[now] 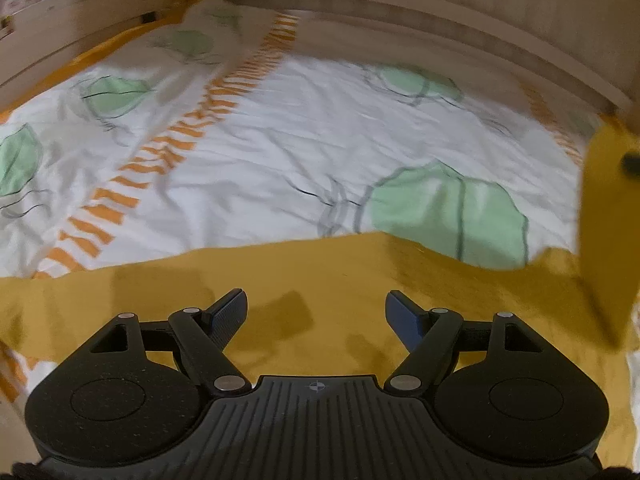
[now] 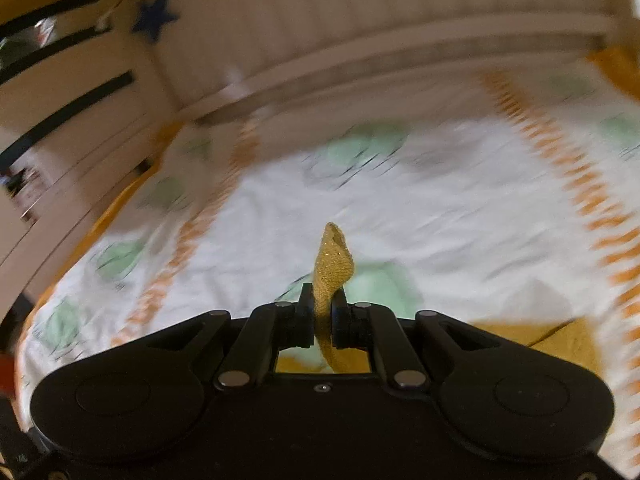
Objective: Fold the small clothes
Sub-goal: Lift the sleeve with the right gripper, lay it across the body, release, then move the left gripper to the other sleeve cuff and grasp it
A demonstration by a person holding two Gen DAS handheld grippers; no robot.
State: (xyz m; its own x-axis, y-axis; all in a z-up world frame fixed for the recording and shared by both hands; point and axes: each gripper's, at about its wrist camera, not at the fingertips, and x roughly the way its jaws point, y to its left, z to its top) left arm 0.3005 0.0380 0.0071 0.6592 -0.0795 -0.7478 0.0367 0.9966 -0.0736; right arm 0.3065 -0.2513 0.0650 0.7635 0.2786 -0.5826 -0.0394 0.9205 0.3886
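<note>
A mustard yellow garment [image 1: 280,280] lies spread on the bed sheet right under my left gripper [image 1: 316,312], which is open and empty just above it. At the right edge of the left wrist view a part of the garment [image 1: 604,220] is lifted up in a hanging strip. My right gripper [image 2: 322,316] is shut on a corner of the yellow garment [image 2: 332,268], which sticks up between the fingers. More of the garment [image 2: 560,340] lies below it at the lower right.
The bed has a white sheet [image 1: 280,140] with green leaf shapes and orange striped bands. A pale wooden bed frame [image 1: 440,8] runs along the far side. White slatted furniture [image 2: 80,92] stands at the left in the right wrist view.
</note>
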